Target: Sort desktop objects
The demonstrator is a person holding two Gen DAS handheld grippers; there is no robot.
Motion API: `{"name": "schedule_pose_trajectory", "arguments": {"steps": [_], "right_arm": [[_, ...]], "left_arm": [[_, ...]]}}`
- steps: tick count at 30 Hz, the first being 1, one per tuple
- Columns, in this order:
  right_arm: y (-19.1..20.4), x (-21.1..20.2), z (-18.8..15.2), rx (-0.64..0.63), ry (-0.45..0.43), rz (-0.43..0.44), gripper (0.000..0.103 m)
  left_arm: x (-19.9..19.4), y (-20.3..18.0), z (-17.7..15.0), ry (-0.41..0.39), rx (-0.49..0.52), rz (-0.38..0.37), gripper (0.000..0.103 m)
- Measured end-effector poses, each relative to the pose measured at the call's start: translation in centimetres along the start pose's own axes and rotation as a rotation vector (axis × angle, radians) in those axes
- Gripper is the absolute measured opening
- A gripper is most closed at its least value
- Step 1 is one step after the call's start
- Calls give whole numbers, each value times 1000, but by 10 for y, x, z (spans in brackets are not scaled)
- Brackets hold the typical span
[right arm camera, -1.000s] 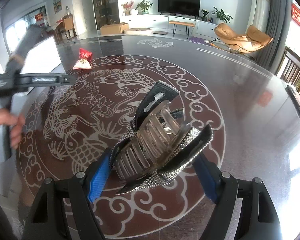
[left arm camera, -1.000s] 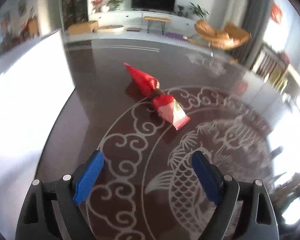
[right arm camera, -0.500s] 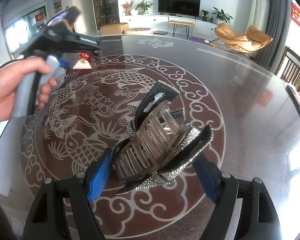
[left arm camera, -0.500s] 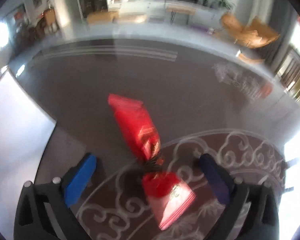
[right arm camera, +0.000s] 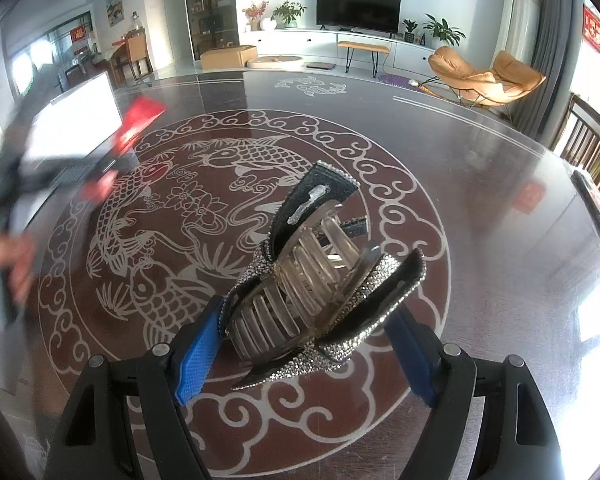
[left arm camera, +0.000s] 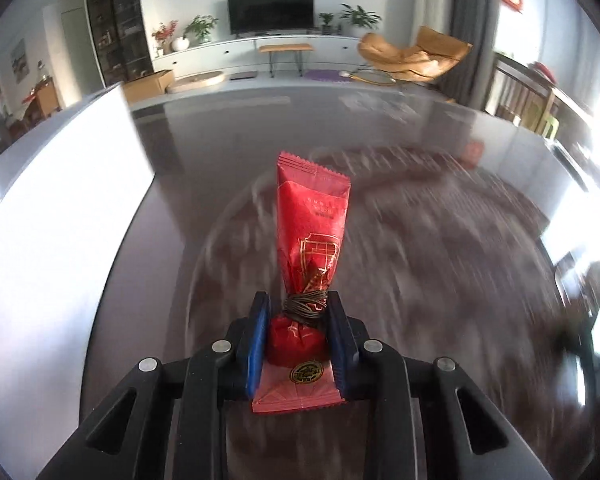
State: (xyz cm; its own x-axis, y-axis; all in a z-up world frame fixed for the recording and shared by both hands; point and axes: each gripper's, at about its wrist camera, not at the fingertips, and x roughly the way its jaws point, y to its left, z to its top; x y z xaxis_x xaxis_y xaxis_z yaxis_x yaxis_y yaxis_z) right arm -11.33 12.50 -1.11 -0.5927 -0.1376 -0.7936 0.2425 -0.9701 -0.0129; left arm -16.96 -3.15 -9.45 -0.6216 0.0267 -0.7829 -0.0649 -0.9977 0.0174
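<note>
My left gripper is shut on a red snack packet tied in the middle with dark cord, held above the dark table. In the right wrist view the same packet shows blurred at the far left, with the left gripper under it. My right gripper is shut on a rhinestone hair claw clip with clear teeth, held over the table's carp pattern.
A white board lies along the table's left side, also in the right wrist view. The round carp inlay fills the middle of the dark table. A dark flat object lies at the right edge.
My left gripper moved forward to the red packet, shut on its tied middle and lifted it off the table. My right gripper and the clip have not moved.
</note>
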Motion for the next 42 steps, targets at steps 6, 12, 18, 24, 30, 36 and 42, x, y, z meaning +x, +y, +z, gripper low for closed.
{"name": "schedule_pose_trajectory", "arguments": {"steps": [6, 12, 18, 24, 30, 36, 42], "right_arm": [[0, 0, 0, 0, 0, 0, 79], [26, -8, -5, -102, -27, 102, 79], [78, -24, -35, -157, -2, 134, 79], [75, -18, -37, -112, 31, 95, 103], [72, -20, -35, -114, 31, 85, 103], [72, -20, -35, -114, 31, 85, 103], [71, -19, -35, -115, 32, 83, 103]], "left_arm": [[-74, 0, -72, -14, -19, 6, 27], [-80, 8, -65, -17, -33, 7, 29], [-68, 10, -48, 34, -37, 80, 103], [-60, 18, -45, 68, -75, 32, 103], [-59, 20, -49, 68, -76, 37, 103], [-60, 20, -49, 68, -76, 37, 103], [-59, 21, -49, 68, -76, 37, 103]]}}
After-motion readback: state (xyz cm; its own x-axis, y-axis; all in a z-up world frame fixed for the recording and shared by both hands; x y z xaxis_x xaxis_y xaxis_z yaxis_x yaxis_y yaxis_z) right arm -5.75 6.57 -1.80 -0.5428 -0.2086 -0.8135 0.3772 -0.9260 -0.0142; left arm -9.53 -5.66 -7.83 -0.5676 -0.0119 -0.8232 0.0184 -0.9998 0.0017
